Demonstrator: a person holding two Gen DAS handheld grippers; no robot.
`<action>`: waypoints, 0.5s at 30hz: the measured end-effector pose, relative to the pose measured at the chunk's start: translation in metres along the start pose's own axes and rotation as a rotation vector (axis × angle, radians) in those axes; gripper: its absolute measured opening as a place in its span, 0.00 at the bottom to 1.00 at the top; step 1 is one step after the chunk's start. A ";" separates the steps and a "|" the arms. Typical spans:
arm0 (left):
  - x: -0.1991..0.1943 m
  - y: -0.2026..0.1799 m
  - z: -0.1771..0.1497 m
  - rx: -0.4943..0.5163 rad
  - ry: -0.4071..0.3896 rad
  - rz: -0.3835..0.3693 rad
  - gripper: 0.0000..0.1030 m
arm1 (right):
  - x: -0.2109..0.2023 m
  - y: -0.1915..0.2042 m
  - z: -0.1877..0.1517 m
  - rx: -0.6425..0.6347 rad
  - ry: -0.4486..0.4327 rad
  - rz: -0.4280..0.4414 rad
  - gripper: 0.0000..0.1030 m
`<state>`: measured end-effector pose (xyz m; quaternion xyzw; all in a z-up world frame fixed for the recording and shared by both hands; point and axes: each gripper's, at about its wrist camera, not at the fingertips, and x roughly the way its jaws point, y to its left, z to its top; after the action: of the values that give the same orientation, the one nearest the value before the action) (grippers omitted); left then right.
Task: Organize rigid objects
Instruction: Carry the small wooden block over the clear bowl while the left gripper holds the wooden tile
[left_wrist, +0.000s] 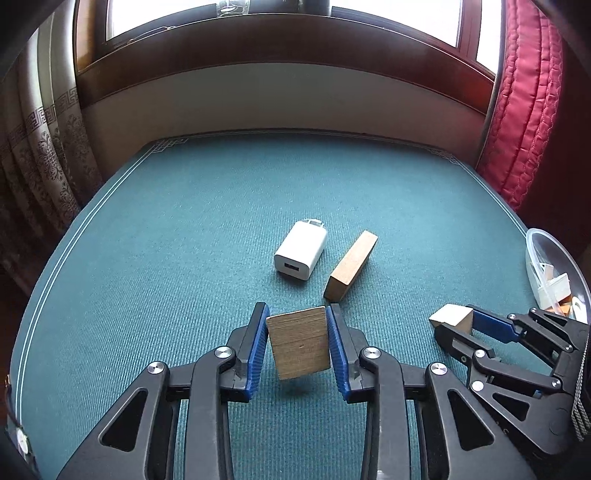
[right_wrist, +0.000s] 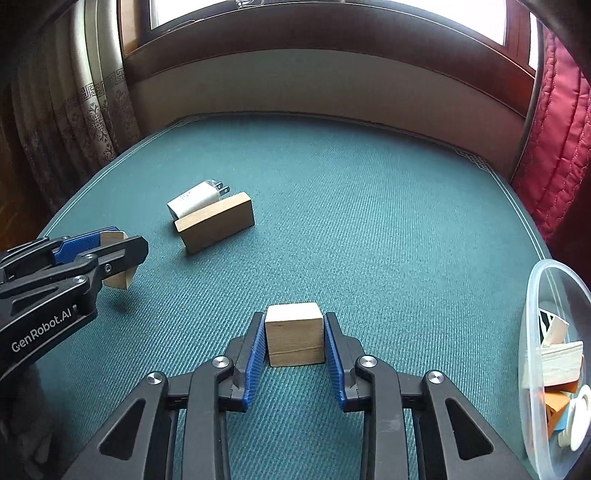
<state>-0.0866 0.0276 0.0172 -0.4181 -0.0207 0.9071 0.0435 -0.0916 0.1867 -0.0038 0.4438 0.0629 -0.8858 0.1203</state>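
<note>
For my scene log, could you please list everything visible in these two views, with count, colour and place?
Flat wooden block: one, brown, held in the left gripper above the mat.
Wooden cube: one, pale, between the right gripper's fingers.
Long wooden block: one, tan, on the mat beside the charger.
Charger: one, white, mid-mat.
Plastic container: one, clear, right edge, holding mixed pieces.
Mat: one, teal, covering the table.
Curtain: one, patterned beige, left.
Quilt: one, red, right.
Left gripper: black, blue pads.
Right gripper: black, blue pads.
</note>
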 end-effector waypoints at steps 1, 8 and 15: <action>0.000 -0.001 0.000 0.001 0.000 0.002 0.32 | 0.000 0.000 0.000 0.000 -0.002 0.000 0.31; 0.001 -0.003 -0.002 0.006 0.000 0.010 0.32 | -0.011 -0.008 0.004 0.034 -0.048 0.007 0.31; 0.002 -0.006 -0.002 0.010 0.002 0.016 0.32 | -0.020 -0.017 0.007 0.063 -0.087 0.000 0.31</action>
<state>-0.0860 0.0342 0.0144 -0.4187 -0.0129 0.9072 0.0384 -0.0902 0.2049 0.0169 0.4084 0.0295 -0.9058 0.1088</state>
